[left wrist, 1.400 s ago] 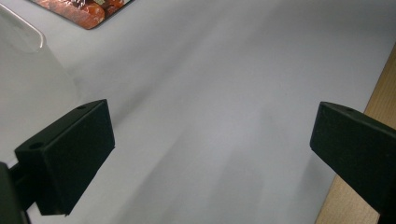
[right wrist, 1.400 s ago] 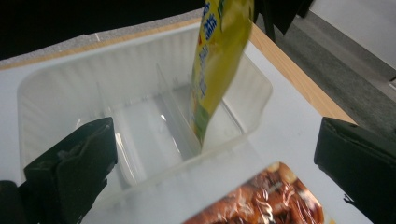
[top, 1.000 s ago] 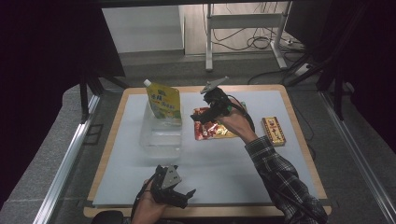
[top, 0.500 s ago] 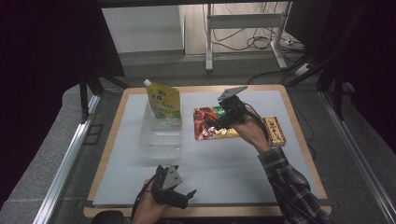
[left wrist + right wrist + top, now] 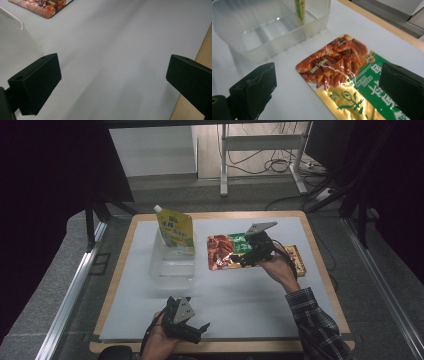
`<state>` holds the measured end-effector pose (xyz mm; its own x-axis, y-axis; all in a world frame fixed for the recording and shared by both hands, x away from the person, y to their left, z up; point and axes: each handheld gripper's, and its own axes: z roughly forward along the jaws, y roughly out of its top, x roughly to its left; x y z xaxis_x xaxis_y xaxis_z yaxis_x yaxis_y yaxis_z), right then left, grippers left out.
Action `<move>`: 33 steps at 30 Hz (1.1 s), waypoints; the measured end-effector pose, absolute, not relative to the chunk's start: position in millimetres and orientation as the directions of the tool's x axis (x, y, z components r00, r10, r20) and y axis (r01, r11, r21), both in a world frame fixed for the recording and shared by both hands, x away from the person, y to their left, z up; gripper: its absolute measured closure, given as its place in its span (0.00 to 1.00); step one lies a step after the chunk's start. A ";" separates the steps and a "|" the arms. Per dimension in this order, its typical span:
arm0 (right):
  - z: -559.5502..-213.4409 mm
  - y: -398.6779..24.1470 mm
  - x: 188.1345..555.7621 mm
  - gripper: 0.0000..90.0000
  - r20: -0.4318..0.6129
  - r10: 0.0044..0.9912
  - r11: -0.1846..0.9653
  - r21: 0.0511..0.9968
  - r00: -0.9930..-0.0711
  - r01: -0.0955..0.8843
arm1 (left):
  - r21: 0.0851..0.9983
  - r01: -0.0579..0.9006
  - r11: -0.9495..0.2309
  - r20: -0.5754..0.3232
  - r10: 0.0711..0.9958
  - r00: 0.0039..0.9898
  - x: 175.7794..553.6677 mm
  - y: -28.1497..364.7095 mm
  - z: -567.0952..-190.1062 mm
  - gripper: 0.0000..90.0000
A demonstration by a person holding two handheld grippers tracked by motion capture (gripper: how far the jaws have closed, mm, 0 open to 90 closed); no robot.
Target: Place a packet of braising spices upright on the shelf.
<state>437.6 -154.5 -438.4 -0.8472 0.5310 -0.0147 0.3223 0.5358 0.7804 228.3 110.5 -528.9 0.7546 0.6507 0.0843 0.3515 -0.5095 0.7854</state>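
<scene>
Packet lies flat just right of the bin, apart from it. I hold the right gripper over its right end, jaws wide and empty, likely to pinch an edge. Left gripper parked near the bin, wide, empty.

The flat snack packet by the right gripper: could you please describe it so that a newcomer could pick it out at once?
On the white table mat, look just right of the clear plastic tub. The snack packet lies flat there, under the open right gripper. Unlike the upright yellow spout pouch in the tub, it shows red-brown food, green and gold.
</scene>
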 end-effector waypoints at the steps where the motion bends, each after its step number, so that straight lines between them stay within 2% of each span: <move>1: -440.5 -155.7 437.2 0.01 -0.016 0.532 0.540 0.776 -0.847 0.325 | 0.784 0.351 -0.511 0.086 0.650 0.755 228.3 110.4 -529.0 0.00; 8: -446.8 -161.7 435.3 0.01 -0.041 0.540 0.557 0.766 -0.841 0.320 | 0.787 0.348 -0.510 0.086 0.649 0.756 227.8 110.5 -529.0 0.00; 20: -463.2 -189.5 448.1 0.01 0.013 0.607 0.518 0.751 -0.795 0.409 | 0.783 0.347 -0.517 0.091 0.646 0.758 228.1 111.1 -528.8 0.00; 33: -495.2 -227.6 466.8 0.04 0.000 0.690 0.511 0.709 -0.724 0.487 | 0.785 0.346 -0.513 0.088 0.646 0.759 228.0 110.9 -528.8 0.00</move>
